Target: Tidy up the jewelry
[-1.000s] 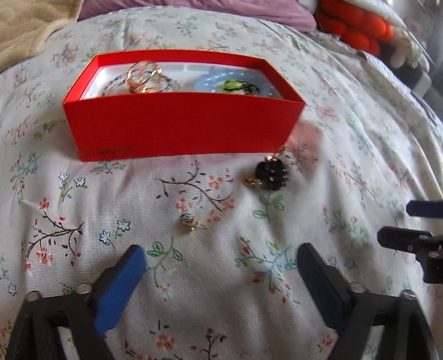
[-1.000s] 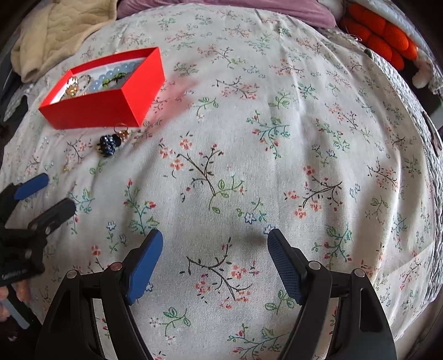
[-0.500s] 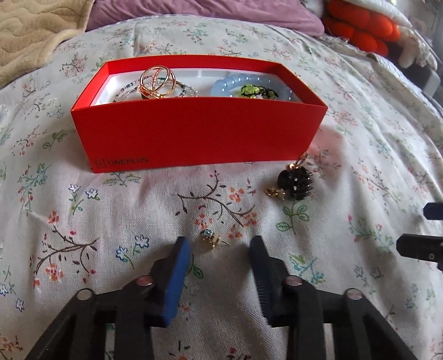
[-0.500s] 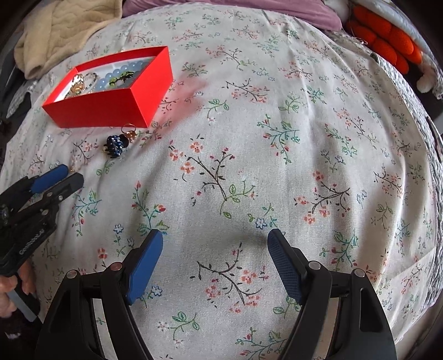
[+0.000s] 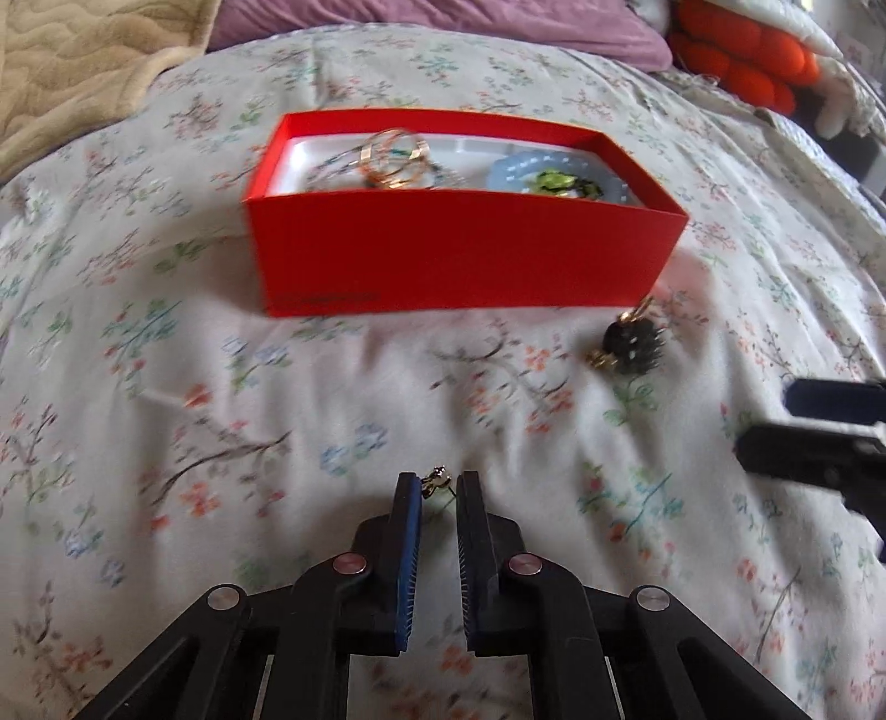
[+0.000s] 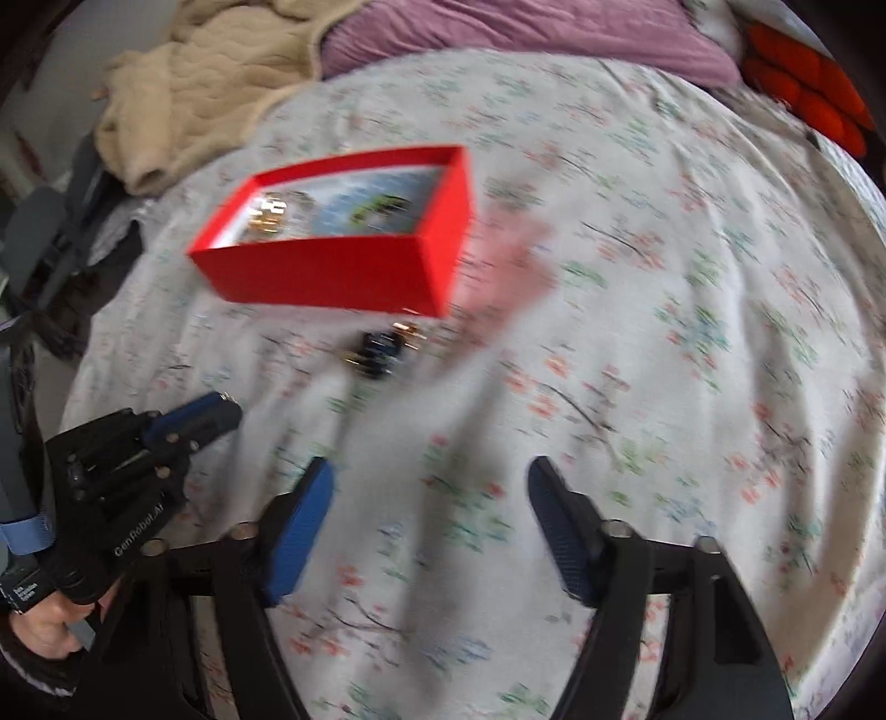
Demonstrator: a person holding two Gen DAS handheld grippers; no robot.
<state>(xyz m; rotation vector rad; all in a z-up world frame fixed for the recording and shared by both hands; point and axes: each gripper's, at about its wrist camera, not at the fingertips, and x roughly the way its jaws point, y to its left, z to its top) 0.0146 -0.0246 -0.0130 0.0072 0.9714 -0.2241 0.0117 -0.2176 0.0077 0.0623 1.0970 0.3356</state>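
Pinching a tiny gold stud earring [image 5: 437, 481] at the very tips of its blue-padded fingers, the left gripper [image 5: 437, 487] has just been closing and now has its jaws drawn nearly together, the earring caught between them just above the white floral-print bedspread [image 5: 166, 387]. Beyond those tips, up and to the right on the cloth, lies a black spiky beaded earring with gold fittings [image 5: 631, 343], just beside the near right corner of the open red cardboard box [image 5: 459, 260]. Inside the box sit a cluster of rose-gold rings [image 5: 396, 160] toward the left and a pale blue beaded bracelet [image 5: 515, 174] with a green and black piece [image 5: 559, 183] resting within it toward the right. The right gripper [image 6: 429, 493] hangs over bare bedspread with its jaws parted and nothing between them; they have just been narrowing. Seen from the right wrist camera, the left gripper is at lower left, held by a hand [image 6: 44, 631], with the black earring between it and the red box. Past the box, at the far edge of the bed, are a beige quilted blanket [image 6: 210, 83], a purple pillow [image 6: 526, 39] and an orange knitted cushion [image 6: 808, 99].
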